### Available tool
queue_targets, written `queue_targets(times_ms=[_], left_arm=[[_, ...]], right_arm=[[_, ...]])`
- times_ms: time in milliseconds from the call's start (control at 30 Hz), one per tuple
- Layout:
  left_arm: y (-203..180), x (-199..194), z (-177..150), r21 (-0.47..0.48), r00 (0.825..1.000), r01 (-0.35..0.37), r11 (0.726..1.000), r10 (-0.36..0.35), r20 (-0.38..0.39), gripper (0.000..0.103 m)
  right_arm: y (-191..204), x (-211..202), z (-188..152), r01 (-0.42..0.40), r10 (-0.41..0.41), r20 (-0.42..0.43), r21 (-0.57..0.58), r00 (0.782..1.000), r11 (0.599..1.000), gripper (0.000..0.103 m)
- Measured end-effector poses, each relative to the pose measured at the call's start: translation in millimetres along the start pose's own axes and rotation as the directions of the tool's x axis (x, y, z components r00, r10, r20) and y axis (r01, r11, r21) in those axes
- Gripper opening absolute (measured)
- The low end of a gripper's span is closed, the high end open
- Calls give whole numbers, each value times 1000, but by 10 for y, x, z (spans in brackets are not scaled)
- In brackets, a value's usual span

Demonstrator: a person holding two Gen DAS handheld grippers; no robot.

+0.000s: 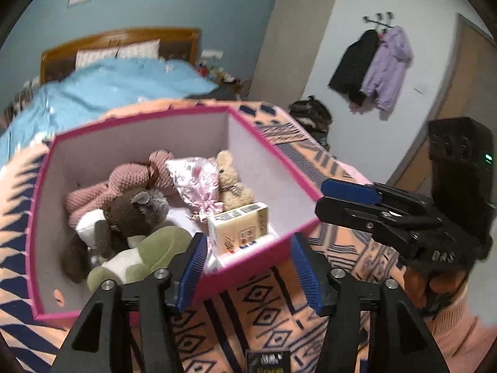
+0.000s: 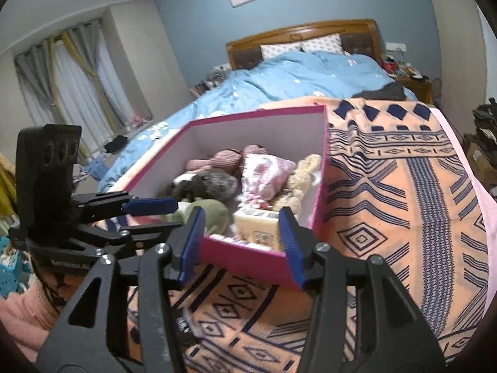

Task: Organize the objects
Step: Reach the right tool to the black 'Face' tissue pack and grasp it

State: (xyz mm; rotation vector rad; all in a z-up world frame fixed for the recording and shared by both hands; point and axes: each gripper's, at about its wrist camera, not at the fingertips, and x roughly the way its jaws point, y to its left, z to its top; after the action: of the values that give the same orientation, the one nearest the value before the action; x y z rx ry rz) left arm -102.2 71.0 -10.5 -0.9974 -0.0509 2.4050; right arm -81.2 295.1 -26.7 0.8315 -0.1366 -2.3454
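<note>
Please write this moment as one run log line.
left gripper: open, empty | right gripper: open, empty | pink box: holds plush toys, carton

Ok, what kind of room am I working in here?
Almost certainly a home bedroom. A bed with a wooden headboard and blue duvet fills the background, coats hang on wall hooks, and curtains cover a window. The pink box of soft toys sits on a patterned blanket.
</note>
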Motion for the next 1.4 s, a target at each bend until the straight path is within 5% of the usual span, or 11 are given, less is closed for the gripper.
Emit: queue_targets(times_ms=[200, 467, 700, 867, 1067, 1400], left_arm=[[-160, -379, -400, 74, 999, 40, 996, -41, 7, 64], [-149, -188, -1087, -15, 979, 87, 996, -89, -183, 64], [-143, -169, -1374, -77, 966, 91, 993, -107, -237, 63], [-141, -120, -1462, -129, 954, 124, 984, -154, -259, 61], [-58, -17, -1453, -202, 949, 124, 971, -176, -260, 41], [87, 172, -1193, -227, 962, 96, 969, -149, -229, 37]], right_arm=[[204, -111, -262, -128, 127, -39, -49, 991, 990, 58], [351, 265, -764, -179, 162, -233, -53, 959, 982, 58], [410, 528, -968, -205, 185, -307, -34, 934, 978, 58], [429, 664, -1025, -206, 188, -337, -19, 922, 978, 56], [400, 707, -1100, -216, 206, -361, 12, 910, 976, 43], [183, 450, -1126, -175, 204, -296, 124, 933, 977, 40]])
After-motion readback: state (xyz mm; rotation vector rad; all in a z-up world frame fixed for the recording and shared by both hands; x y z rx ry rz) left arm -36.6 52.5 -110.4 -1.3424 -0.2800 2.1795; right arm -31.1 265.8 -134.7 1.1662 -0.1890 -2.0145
